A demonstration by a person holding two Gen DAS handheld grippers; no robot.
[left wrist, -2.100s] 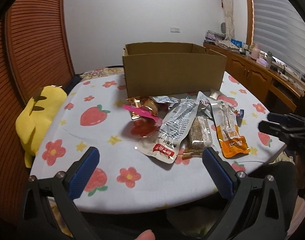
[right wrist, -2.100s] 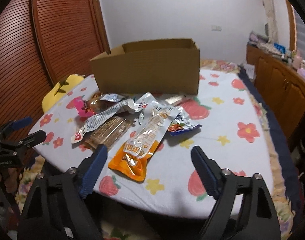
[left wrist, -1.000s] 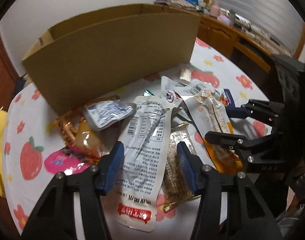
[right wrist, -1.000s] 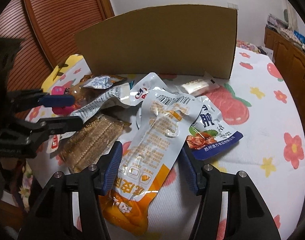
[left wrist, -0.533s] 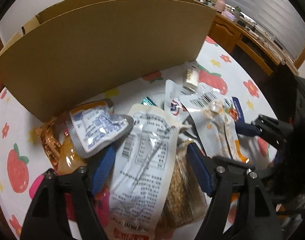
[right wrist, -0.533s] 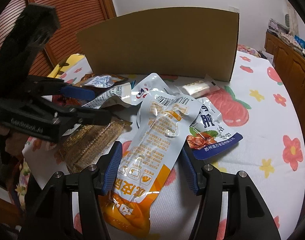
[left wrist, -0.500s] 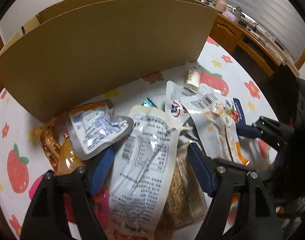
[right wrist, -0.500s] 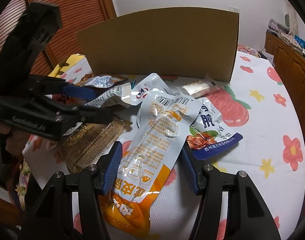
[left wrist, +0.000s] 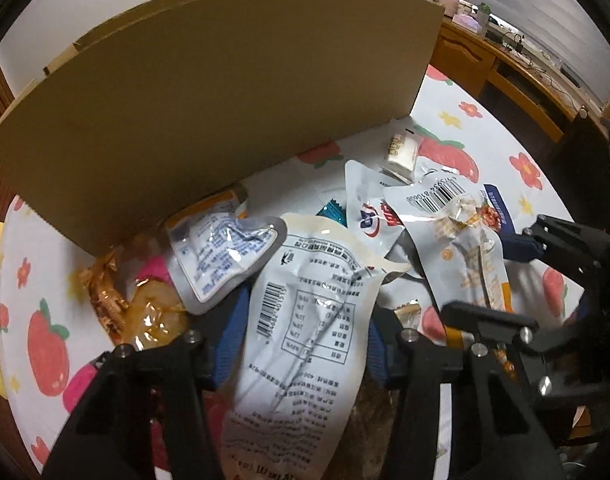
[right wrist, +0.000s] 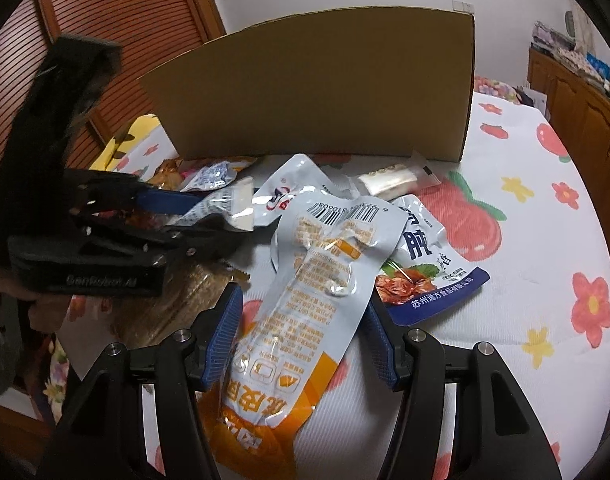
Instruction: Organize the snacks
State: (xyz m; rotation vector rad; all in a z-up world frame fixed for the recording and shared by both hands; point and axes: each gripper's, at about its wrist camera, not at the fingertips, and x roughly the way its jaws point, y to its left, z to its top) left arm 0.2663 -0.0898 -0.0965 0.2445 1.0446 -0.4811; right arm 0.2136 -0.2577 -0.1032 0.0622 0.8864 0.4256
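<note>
A pile of snack packets lies in front of a cardboard box (left wrist: 209,92) on a flower-print tablecloth (right wrist: 525,264). My left gripper (left wrist: 301,340) is shut on a long silver packet (left wrist: 305,332) and lifts its near end off the pile. My right gripper (right wrist: 301,336) is shut on a silver-and-orange packet (right wrist: 305,320), also raised. The box also shows in the right wrist view (right wrist: 317,92). The left gripper appears in the right wrist view (right wrist: 209,216) with the silver packet (right wrist: 225,204) between its fingers.
A small silver pouch (left wrist: 221,252), gold-wrapped snack (left wrist: 153,320), pink wrapper (left wrist: 79,388), blue-and-white packets (right wrist: 421,268), and a small white bar (right wrist: 389,180) remain on the cloth. A brown granola bar (right wrist: 177,300) lies under the left gripper. A wooden cabinet (right wrist: 577,96) stands at right.
Both grippers closed in from wide open onto their packets. The left gripper's silver packet and the right gripper's orange packet are now lifted off the pile.
</note>
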